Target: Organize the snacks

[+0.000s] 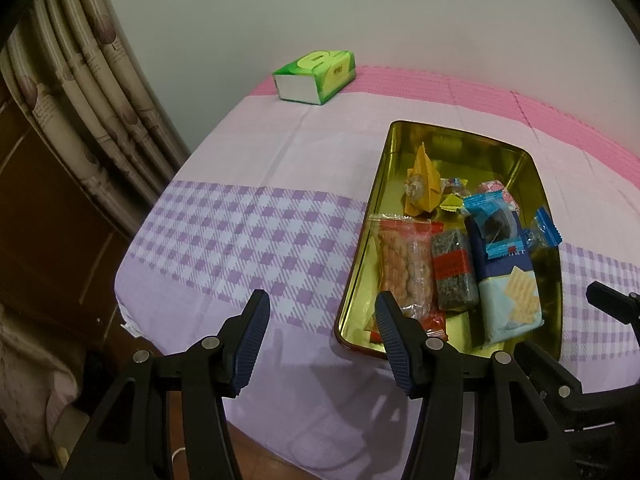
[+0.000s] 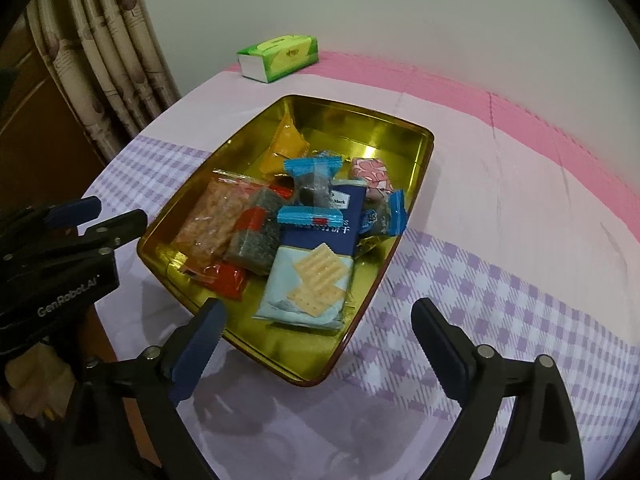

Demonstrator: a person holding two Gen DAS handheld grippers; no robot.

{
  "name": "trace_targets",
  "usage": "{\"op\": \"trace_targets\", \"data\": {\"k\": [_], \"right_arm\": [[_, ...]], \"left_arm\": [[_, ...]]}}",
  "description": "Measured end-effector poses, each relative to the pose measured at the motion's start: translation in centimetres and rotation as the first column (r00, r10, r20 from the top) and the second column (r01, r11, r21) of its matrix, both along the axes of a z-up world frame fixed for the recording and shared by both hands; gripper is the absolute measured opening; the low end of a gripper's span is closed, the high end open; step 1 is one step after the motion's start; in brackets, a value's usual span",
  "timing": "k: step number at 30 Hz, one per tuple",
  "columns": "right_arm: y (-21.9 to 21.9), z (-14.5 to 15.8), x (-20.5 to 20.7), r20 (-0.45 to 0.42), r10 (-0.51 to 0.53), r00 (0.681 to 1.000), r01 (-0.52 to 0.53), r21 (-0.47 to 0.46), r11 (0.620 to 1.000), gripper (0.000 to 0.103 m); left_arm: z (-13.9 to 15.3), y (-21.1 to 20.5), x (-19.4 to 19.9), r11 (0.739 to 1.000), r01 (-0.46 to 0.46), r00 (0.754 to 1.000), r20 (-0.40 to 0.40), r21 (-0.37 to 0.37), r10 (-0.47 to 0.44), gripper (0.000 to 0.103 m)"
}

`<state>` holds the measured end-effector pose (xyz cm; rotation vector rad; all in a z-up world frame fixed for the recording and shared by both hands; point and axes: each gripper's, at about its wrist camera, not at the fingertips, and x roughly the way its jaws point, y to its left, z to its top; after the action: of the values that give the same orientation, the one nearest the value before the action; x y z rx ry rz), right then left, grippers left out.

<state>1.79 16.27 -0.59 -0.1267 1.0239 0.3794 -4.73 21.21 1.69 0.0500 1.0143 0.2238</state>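
Plain white wall (image 1: 280, 8), patterned curtain (image 1: 80, 92), checked tablecloth (image 1: 240, 220)

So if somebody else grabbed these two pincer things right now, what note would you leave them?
Left gripper: open, empty, hovering by the tin's near left corner.
Right gripper: open, empty, hovering at the tin's near edge.
Gold tin on the checked cloth holds all visible snacks: cracker pack, orange-red packet, dark seaweed bar, blue-wrapped sweets, yellow packet.
Done: no snack lies outside the tin.
Left: perhaps tidying the pile; green tissue box stands apart.
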Motion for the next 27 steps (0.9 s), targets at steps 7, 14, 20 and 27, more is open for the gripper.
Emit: {"op": "trace_targets", "data": {"k": [7,14,20,27], "right_arm": [[-0.44,-0.24,0.4,-0.015,-0.053,0.998,0.052,-0.015,0.999,0.095],[-0.56,-0.59,0.58,-0.038,-0.062,0.997,0.061,-0.006,0.998,0.095],[-0.41,-0.82,0.57,-0.046,-0.051,0.998,0.051,-0.006,0.999,0.095],[-0.3,-0.96,0.59,-0.048,-0.052,0.998,0.051,-0.005,0.999,0.095]], "left_arm": [[-0.1,-0.02,-0.03,1.0,0.003,1.0,-0.007,-0.004,-0.003,0.056],[-0.36,0.02,-0.16,1.0,0.003,1.0,-0.012,-0.004,-0.003,0.056],[-0.46,-0.15,-0.03,1.0,0.009,1.0,-0.012,-0.005,-0.01,0.056],[-0.34,-0.26,0.01,1.0,0.014,1.0,-0.002,0.003,-0.014,0.056]]}}
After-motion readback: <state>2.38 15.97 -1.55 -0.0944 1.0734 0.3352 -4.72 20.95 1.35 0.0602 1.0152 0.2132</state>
